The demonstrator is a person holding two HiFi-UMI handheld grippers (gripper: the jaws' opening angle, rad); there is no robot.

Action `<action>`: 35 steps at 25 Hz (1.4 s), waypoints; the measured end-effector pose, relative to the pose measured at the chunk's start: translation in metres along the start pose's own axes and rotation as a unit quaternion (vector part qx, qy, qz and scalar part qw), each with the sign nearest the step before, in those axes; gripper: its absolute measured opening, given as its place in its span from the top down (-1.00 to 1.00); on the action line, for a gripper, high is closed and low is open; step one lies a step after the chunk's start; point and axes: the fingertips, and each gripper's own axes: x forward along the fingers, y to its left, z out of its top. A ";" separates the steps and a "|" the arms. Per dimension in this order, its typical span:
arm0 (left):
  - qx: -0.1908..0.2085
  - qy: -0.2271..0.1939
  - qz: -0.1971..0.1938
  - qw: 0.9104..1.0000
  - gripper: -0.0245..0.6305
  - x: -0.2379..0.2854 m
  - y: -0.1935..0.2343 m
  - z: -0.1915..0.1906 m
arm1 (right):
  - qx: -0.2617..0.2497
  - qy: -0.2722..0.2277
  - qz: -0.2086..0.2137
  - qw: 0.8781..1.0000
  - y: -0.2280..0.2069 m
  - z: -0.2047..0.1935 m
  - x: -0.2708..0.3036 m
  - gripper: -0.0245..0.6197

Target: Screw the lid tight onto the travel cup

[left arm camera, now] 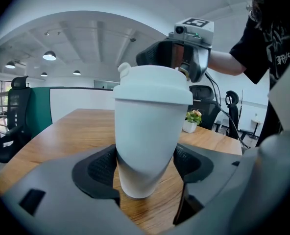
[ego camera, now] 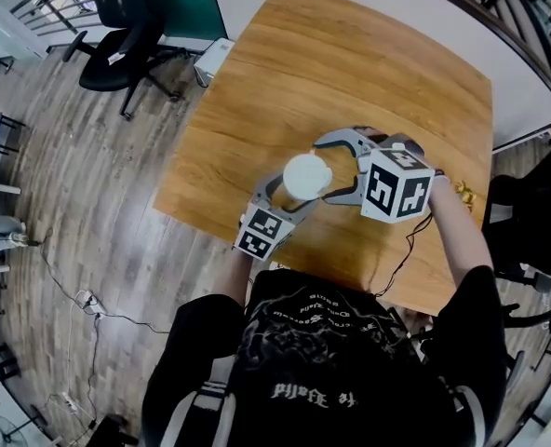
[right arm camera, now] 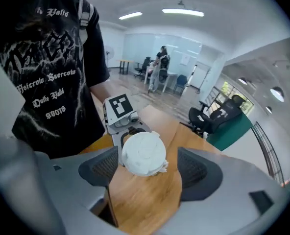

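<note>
At the near edge of a wooden table (ego camera: 350, 73), the left gripper (left arm camera: 145, 165) is clamped on the lower body of a white travel cup (left arm camera: 147, 141), which appears to stand upright on the wood. The right gripper (right arm camera: 150, 169) hangs over the lid (right arm camera: 144, 153) with jaws spread, pads either side and not gripping. The step is best done by closing squarely on the lid's rim, clear of the small spout tab, then turning about the cup's axis while the left holds firm. No brand shows on the cup. Each marker cube (ego camera: 396, 186) bears only square patterns. Gothic lettering on the person's black T-shirt (right arm camera: 42, 67) cannot be read reliably.
</note>
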 end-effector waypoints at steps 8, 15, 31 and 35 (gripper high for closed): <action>-0.004 0.001 -0.008 1.000 -0.27 0.001 0.002 0.000 | -0.225 0.161 0.125 0.953 -0.004 -0.006 0.026 -0.40; -0.007 -0.003 -0.009 1.000 -0.27 0.001 0.003 0.000 | -0.193 0.186 0.226 0.937 0.013 -0.009 0.042 -0.32; -0.027 0.000 -0.007 1.000 -0.27 -0.004 0.005 -0.007 | 0.100 0.088 0.130 0.983 0.009 0.000 0.049 -0.26; -0.037 0.005 -0.003 0.999 -0.27 -0.006 0.002 -0.009 | 0.212 0.045 0.050 0.975 0.006 0.001 0.049 -0.26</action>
